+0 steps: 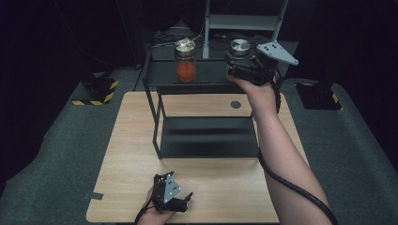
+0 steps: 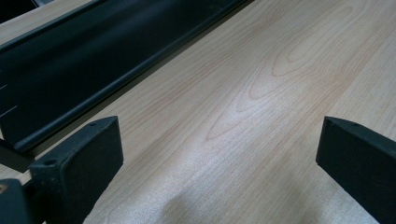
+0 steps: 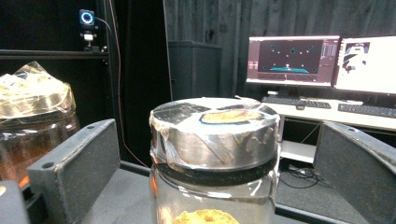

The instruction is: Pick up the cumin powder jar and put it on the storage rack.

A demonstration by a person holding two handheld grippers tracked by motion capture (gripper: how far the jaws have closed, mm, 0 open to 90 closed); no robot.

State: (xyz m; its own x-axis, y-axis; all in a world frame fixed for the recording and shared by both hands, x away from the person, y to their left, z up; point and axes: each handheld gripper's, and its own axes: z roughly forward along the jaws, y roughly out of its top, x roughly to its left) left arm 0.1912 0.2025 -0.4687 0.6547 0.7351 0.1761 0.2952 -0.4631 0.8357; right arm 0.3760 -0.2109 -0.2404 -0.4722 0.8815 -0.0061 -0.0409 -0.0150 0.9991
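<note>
Nearest the camera in the high view, the left gripper [image 1: 180, 202] rests low over the front edge of the wooden table [image 1: 136, 140], its jaws wide apart with only bare wood grain between them. The right gripper [image 1: 237, 65] is raised to the top tier of the black metal shelf [image 1: 206, 75], jaws spread wide on either side of a glass jar [image 3: 215, 186], which stands between them with a clear gap to each pad, so nothing is gripped. The jar stands upright on the shelf top, long axis vertical, its silver lid [image 3: 215, 133] pointing up, wrapped in clear film. A second jar [image 1: 185, 61] with orange contents stands upright to its left on the same tier, well apart. The room is dark, with grey floor around the table and lit monitors [image 3: 322, 60] on a desk behind.
</note>
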